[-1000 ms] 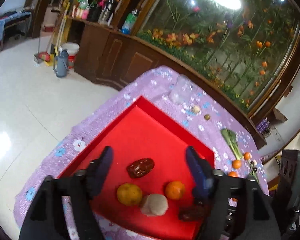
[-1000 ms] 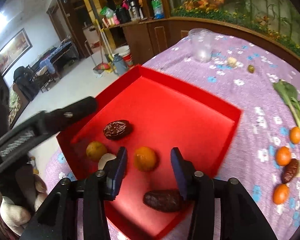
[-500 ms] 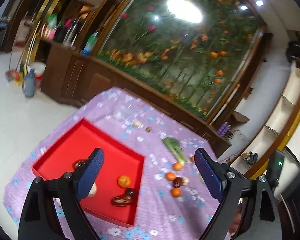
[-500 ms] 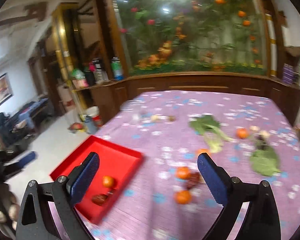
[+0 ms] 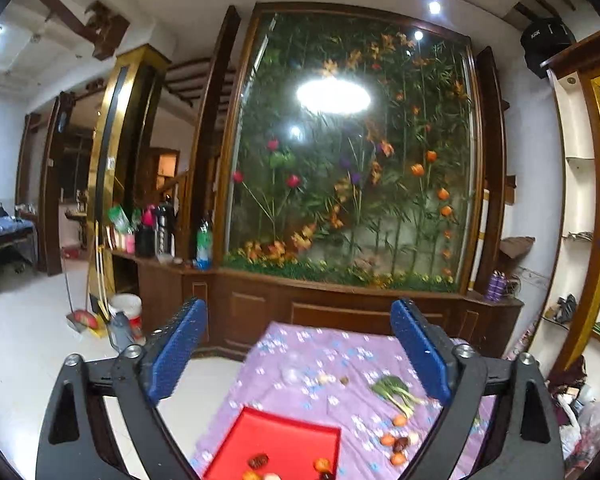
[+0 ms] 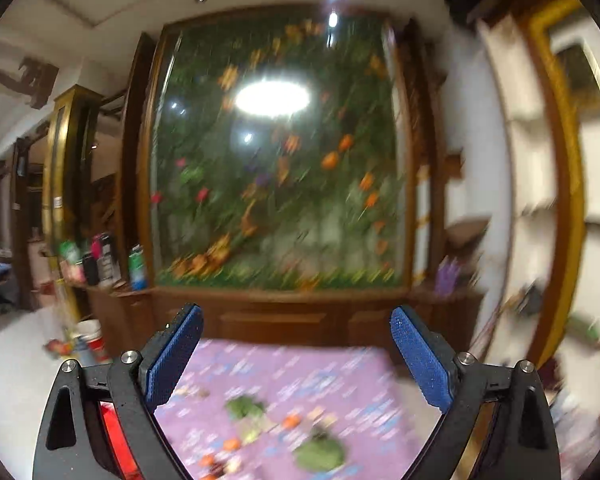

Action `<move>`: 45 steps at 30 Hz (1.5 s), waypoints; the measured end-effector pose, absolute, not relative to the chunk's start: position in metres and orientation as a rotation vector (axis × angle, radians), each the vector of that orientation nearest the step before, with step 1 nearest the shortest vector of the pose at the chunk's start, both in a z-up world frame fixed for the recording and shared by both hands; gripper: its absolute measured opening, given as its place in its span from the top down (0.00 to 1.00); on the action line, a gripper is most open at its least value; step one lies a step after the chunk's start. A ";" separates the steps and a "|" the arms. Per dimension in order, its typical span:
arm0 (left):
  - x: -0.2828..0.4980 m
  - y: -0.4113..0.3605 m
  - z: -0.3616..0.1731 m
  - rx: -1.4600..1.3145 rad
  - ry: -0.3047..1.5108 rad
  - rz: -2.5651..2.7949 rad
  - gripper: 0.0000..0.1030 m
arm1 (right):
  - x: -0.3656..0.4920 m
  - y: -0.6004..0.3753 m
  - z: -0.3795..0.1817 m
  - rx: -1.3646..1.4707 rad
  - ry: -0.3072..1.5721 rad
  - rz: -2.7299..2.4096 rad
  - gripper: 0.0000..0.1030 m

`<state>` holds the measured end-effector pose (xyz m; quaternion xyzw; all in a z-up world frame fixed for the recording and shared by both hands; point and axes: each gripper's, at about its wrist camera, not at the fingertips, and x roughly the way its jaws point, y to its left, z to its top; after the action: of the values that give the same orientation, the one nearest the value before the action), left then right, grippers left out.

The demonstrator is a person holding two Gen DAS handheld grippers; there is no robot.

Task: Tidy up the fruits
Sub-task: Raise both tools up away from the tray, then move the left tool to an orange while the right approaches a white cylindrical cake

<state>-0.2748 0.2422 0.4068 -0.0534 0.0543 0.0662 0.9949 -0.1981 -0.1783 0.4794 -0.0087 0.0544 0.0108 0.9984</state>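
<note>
Both grippers are raised high and far back from the table, open and empty. Below my left gripper (image 5: pixel 300 352) lies the red tray (image 5: pixel 284 436) on the purple flowered cloth (image 5: pixel 324 360), holding a dark date (image 5: pixel 258 461), an orange (image 5: pixel 321 465) and other fruit cut off by the frame edge. Small oranges (image 5: pixel 388 439) and a dark fruit (image 5: pixel 400 444) lie on the cloth right of the tray. The right wrist view is blurred: my right gripper (image 6: pixel 296 356) is over the cloth (image 6: pixel 300 376), with oranges (image 6: pixel 231 445) and the tray's edge (image 6: pixel 114 436) behind the left finger.
A green vegetable (image 5: pixel 396 390) and a clear cup (image 5: pixel 290 374) lie on the cloth. Leafy greens (image 6: pixel 320 454) show in the right wrist view. A wooden cabinet (image 5: pixel 340 308) under a glass flower display stands behind the table. A bucket (image 5: pixel 126 308) and kettle stand on the floor left.
Both grippers have pulled up and back from the tray, opened wide, and tilted upward to face the room; the table has dropped to the bottom of both views.
</note>
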 end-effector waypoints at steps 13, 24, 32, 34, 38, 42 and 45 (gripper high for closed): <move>-0.156 0.204 0.284 -0.280 0.442 -0.129 0.01 | -0.115 -0.147 0.325 -0.048 0.518 0.226 0.19; -0.049 0.100 0.095 -0.224 0.889 -0.269 0.57 | 0.002 -0.120 0.097 0.165 0.948 0.434 0.46; -0.022 0.061 0.043 -0.099 0.973 -0.260 0.62 | 0.048 -0.097 0.052 0.266 1.006 0.513 0.46; -0.018 0.059 0.037 -0.079 0.984 -0.253 0.62 | 0.052 -0.088 0.050 0.256 1.010 0.516 0.49; -0.011 0.055 0.024 -0.045 1.004 -0.253 0.61 | 0.055 -0.079 0.038 0.235 1.010 0.509 0.50; -0.007 0.047 0.019 -0.051 1.005 -0.291 0.59 | 0.054 -0.081 0.037 0.219 0.976 0.485 0.50; -0.008 0.035 0.013 -0.017 1.021 -0.315 0.59 | 0.054 -0.087 0.036 0.219 0.973 0.483 0.58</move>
<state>-0.0075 0.0346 0.0134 -0.0083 0.4864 -0.1499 0.8607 0.0539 -0.0866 0.0358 0.1039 0.4619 0.2291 0.8505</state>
